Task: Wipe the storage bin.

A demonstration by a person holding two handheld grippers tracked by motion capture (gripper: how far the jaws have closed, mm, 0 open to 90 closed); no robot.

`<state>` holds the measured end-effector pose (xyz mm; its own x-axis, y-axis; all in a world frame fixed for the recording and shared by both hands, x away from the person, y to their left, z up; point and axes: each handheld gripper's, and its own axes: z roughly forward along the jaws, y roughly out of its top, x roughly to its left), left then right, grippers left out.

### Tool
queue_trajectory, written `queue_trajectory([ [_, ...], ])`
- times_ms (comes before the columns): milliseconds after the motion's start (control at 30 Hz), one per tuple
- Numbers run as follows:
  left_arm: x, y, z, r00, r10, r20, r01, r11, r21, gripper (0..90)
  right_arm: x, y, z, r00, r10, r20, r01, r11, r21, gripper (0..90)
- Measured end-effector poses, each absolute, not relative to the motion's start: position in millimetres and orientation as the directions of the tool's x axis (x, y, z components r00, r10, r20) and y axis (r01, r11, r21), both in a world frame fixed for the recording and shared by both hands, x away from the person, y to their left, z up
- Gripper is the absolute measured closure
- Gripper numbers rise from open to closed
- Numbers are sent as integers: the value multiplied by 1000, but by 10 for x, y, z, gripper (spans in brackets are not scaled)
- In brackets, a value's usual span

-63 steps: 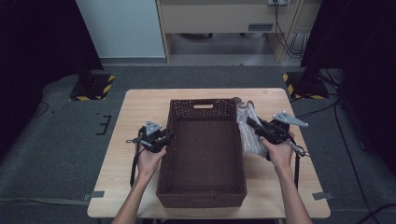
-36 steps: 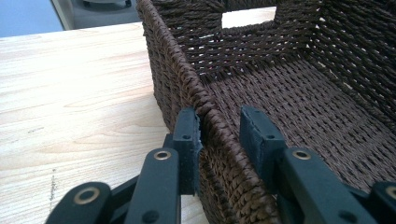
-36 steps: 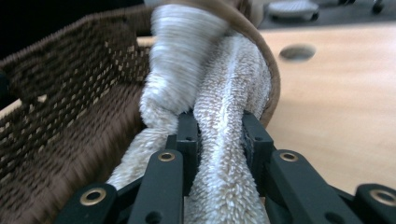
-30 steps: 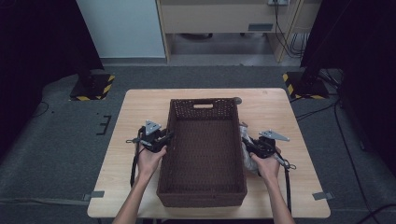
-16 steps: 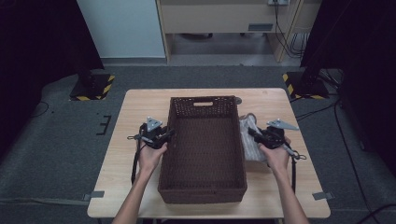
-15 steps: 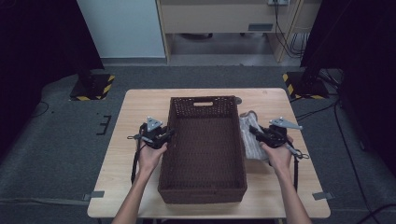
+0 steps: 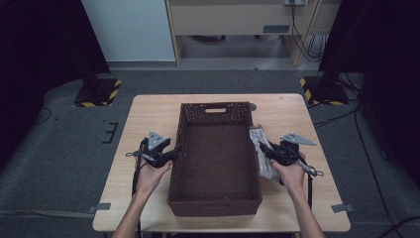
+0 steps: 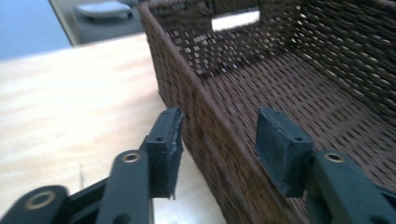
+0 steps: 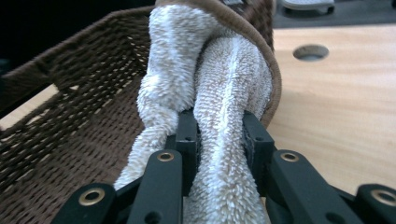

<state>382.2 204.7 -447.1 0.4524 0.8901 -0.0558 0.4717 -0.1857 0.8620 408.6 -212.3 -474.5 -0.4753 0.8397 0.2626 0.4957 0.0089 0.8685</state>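
1. Left hand-held gripper (image 7: 174, 150): its jaws have just been opening. In the left gripper view they stand apart astride the left wall of the wicker basket (image 8: 219, 140), one pad outside over the counter (image 8: 70, 107), one inside over the basket floor. Neither pad presses the weave, so the wall is released, though it is between the jaws.
2. Compared with the high view two seconds ago, the left hand sits in much the same spot by the basket's left rim. The change there is in the grip, not the position.
3. Right hand-held gripper (image 9: 218, 135): clenched on a cream terry towel (image 9: 210, 88) with a brown edge binding. Both pads bite into the pile, and the cloth bunches up above the jaws.
4. Towel location: in the high view the towel (image 7: 261, 153) hangs and lies just outside the basket's right wall (image 7: 253, 148), part of it on the counter, the gripped part raised by the right hand-held gripper (image 7: 265, 149). A second ago that hand was lower and nearer the person; it has since come up with the cloth.
5. Basket interior: bare weave, nothing in it, handle slot at the far end.
6. Reading: work looks to be loading the towel into the basket. The lift has begun; the towel has not yet crossed the rim.
7. Consequence of the left release: the basket is now unsteadied. If the trailing cloth drags on the right wall, the basket could slide or tip slightly.
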Motion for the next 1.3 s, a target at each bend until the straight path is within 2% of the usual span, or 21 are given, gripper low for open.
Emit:
queue_trajectory([
  [100, 3773, 2046, -4489, 459, 884, -87, 483, -166, 859, 547, 4104, -2072, -4946, -449, 861, 237, 541, 51, 840, 734],
  [267, 3759, 1982, -4511, 465, 882, -76, 500, -191, 844, 572, 4161, -2030, -5241, -407, 890, 206, 592, 85, 801, 733],
  [433, 3786, 1932, -4562, 461, 885, -68, 511, -202, 835, 624, 4189, -2023, -5251, -397, 897, 193, 586, 85, 806, 731],
  [633, 3805, 1913, -4549, 437, 896, -78, 530, -187, 827, 668, 4111, -2258, -4877, -403, 878, 257, 501, -23, 865, 730],
  [800, 3830, 1888, -4536, 417, 907, -66, 536, -187, 823, 693, 3928, -2289, -4474, -485, 839, 247, 411, -31, 911, 729],
  [967, 3853, 1876, -4531, 410, 910, -56, 539, -193, 820, 703, 3803, -2235, -4305, -541, 796, 271, 398, -41, 916, 730],
  [1067, 3867, 1865, -4534, 407, 912, -59, 539, -188, 821, 705, 3806, -2170, -4429, -532, 811, 245, 438, 15, 899, 730],
  [1300, 3912, 1866, -4537, 404, 913, -59, 539, -186, 821, 706, 3902, -2068, -4970, -461, 858, 227, 550, 76, 831, 732],
])
